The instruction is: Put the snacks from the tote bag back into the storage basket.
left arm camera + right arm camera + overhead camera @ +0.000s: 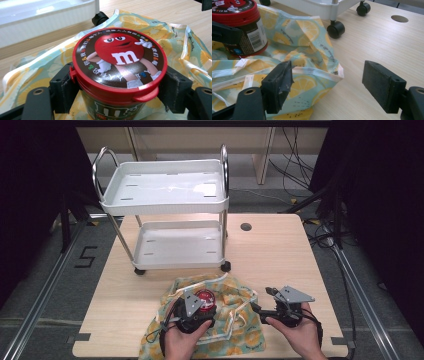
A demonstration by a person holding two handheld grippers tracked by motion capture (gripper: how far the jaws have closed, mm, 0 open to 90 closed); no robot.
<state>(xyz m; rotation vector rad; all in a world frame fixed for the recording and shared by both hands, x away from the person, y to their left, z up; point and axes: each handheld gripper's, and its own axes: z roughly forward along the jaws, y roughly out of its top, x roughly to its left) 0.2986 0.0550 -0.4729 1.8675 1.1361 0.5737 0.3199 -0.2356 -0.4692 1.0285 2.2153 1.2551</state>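
Two grippers work at a pale wooden table, each held in a person's hand at the near edge. The left gripper clamps a red-lidded candy jar, which sits over a lemon-print bag spread on the near middle of the table. The right gripper stands just right of the bag, jaws wide apart and holding nothing.

The left gripper view brings the jar close: both black pads press its sides just under the lid, whose top carries a red cartoon figure with a white "m" and a ring of coloured characters. The high view gives none of that print, only a red disc. The right gripper view shows the jar from the side, with a barcode label on its dark wall, and one jaw of the left gripper across it. The same view shows the bag creased and rumpled, its white-trimmed edge lying between the right gripper's open jaws, nearer the left pad.

Behind the bag a white two-shelf cart stands on the table on black castors, chrome handles at both ends. A round cable hole sits to the cart's right. Around the table lie grey floor, metal rails, black curtains and loose cables.
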